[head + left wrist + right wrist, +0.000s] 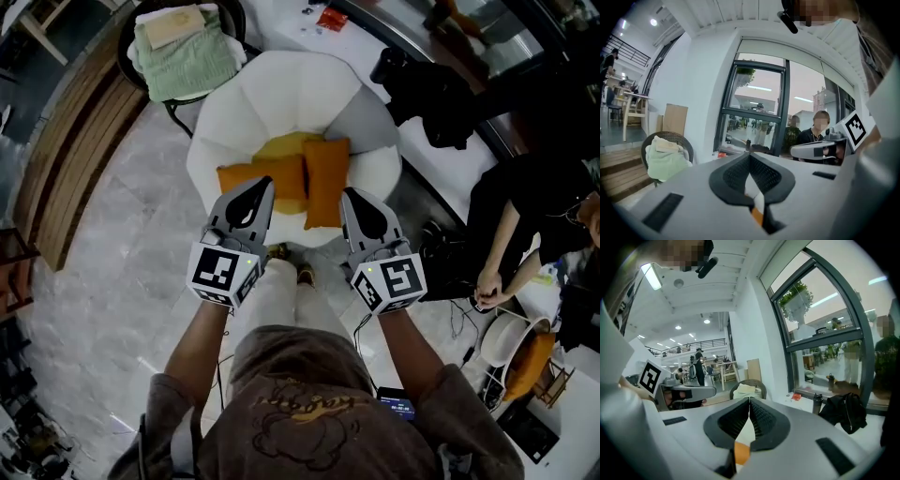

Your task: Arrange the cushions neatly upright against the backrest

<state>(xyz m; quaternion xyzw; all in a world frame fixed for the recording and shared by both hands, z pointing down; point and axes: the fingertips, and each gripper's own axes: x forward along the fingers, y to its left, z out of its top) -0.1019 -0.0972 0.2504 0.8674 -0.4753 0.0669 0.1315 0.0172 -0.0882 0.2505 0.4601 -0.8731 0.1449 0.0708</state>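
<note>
A white round armchair holds three cushions. A yellow cushion lies at the back of the seat. One orange cushion lies flat on the left, and a second orange cushion lies lengthwise on the right. My left gripper is shut and empty, its tip over the left orange cushion's near edge. The right gripper, also shut and empty, hovers just right of the right orange cushion. In both gripper views the jaws meet at the tip, with a sliver of orange showing below them.
A wicker chair with a folded green blanket stands behind the armchair on the left. Right of the armchair, a black bag rests on a white ledge and a seated person is close by. A wooden floor strip runs along the left.
</note>
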